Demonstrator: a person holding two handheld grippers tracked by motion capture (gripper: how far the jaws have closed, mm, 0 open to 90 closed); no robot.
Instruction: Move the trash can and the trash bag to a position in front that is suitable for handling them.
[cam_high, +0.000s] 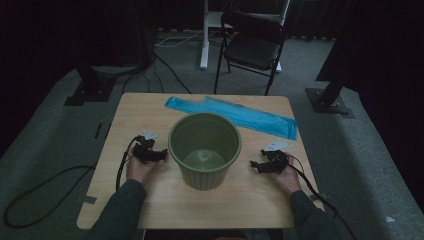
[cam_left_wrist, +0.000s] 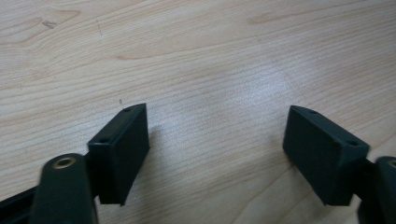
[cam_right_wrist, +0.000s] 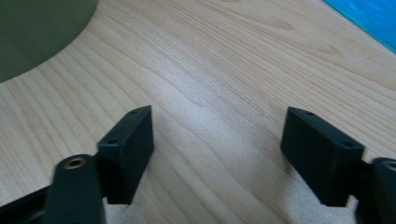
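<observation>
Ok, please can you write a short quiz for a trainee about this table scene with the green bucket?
1. True or false: the green bucket stands upright between the left gripper and the right gripper.
2. What lies flat on the table behind the bucket?
A. a blue plastic bag
B. a red towel
C. a metal lid
3. What does each gripper hold between its jaws?

Key
1. True.
2. A.
3. Nothing; both grippers are open over bare wood.
</observation>
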